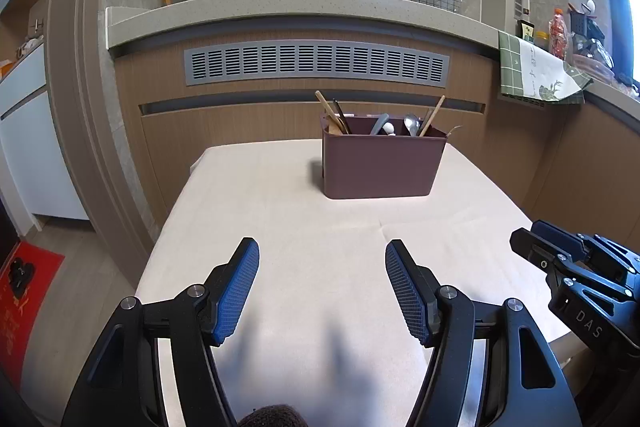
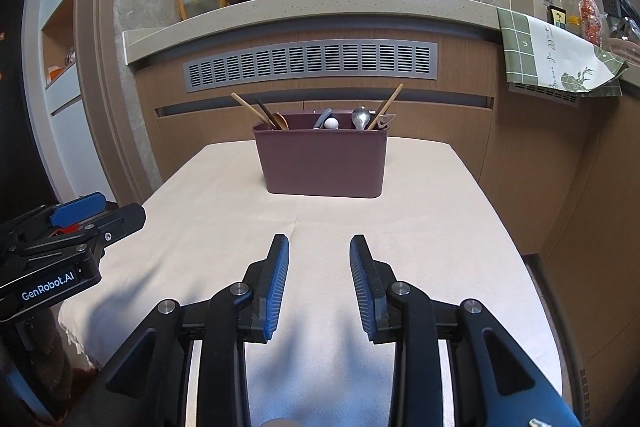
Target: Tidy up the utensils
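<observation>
at far end of table (image 1: 280, 211), brown utensil box (image 1: 380, 163) stands upright. wooden sticks, metal spoon (image 1: 411, 125) and white-tipped tool poke out top. left claw (image 1: 322, 267) wide open, holds nothing, low over near end of cloth. right claw (image 2: 319, 267) partly open, holds nothing, beside it.

I see a maroon utensil caddy (image 2: 322, 163) upright at the table's far end. Wooden chopsticks (image 2: 386, 105), a metal spoon (image 2: 361, 117) and other utensils stand inside it.
</observation>
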`<state>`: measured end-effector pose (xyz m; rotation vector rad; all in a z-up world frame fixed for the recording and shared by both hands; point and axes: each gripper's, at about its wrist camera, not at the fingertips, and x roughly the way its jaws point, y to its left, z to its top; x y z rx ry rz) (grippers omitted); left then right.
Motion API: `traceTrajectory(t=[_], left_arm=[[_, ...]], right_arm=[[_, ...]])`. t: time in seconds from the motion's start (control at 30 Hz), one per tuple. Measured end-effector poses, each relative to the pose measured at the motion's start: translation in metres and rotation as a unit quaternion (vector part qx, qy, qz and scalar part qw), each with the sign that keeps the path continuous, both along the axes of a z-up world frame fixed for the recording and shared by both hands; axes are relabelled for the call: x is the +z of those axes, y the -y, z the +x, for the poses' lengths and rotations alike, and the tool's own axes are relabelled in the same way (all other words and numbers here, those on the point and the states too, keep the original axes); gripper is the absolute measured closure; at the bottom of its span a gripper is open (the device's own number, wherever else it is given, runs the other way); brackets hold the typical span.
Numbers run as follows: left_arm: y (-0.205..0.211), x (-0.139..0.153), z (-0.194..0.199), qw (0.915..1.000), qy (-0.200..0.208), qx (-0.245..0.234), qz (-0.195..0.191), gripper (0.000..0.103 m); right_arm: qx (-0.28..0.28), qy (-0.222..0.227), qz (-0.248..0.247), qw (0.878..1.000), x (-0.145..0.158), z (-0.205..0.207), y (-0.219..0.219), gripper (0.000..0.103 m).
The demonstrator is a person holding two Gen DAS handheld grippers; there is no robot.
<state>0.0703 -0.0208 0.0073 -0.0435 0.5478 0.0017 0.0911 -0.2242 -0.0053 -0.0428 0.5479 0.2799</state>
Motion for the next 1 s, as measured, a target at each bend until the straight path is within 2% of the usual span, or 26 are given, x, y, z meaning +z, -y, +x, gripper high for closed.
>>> traceTrajectory(t=[0.83,1.0], left_arm=[[0.0051,-0.0033,0.0022,0.9999,-0.008,-0.013,0.005,0.037],[0.0034,-0.0059,0.0045,0.9998,-0.014,-0.015,-0.004,0.037]], right_arm=[[-0.009,0.017,-0.001,1.0,0.005,0.0005,0.0062,0.07],[-0.009,0.021,-0.007,1.0,0.0072,0.0008,0.0058,0.07]])
